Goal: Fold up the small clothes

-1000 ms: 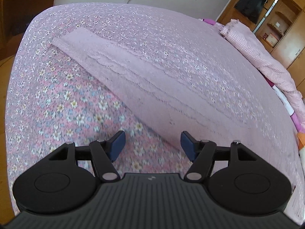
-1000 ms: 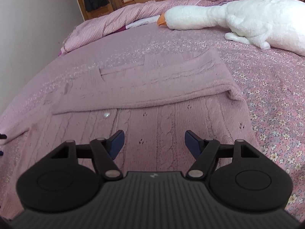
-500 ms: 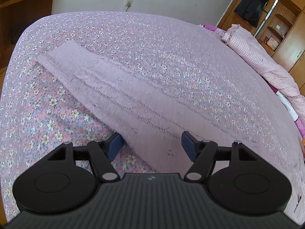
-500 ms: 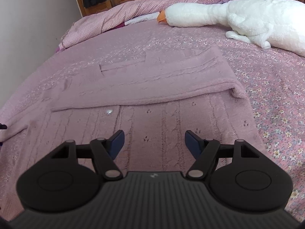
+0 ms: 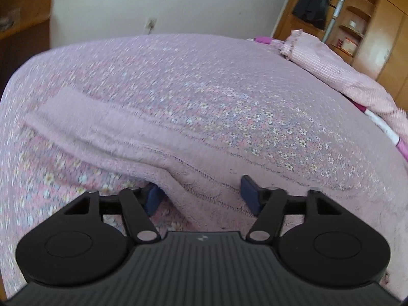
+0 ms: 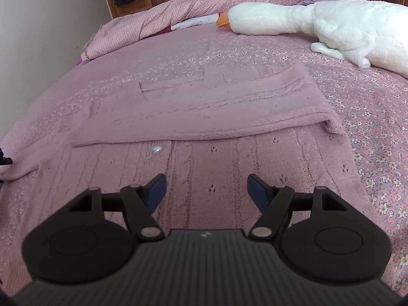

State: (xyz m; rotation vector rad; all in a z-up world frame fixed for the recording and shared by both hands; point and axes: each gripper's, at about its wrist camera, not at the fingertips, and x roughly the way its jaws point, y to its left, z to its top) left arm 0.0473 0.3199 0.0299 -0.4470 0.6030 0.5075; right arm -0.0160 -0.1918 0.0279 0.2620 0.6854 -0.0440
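A pink knitted cardigan [image 6: 209, 158] lies flat on the flowered bedspread [image 6: 377, 132], its far sleeve folded across the chest and one pearl button [image 6: 156, 149] showing. My right gripper [image 6: 207, 186] hovers open low over the cardigan's body, with nothing between its fingers. In the left wrist view the other sleeve [image 5: 107, 132] stretches away to the left. My left gripper [image 5: 201, 193] is open and straddles the sleeve's near end, where the knit bunches up between the blue pads [image 5: 248, 191]; the left pad is partly hidden behind the fabric.
A big white plush goose [image 6: 331, 23] lies at the back right of the bed. A pink checked quilt [image 6: 158, 23] is heaped along the far side, also seen as quilt [image 5: 339, 76] in the left view. Wooden wardrobes [image 5: 357, 12] stand beyond.
The left gripper has dropped lower and moved onto the sleeve, so the knit now rises between its fingers. The right gripper has crept slightly forward over the cardigan, still open.
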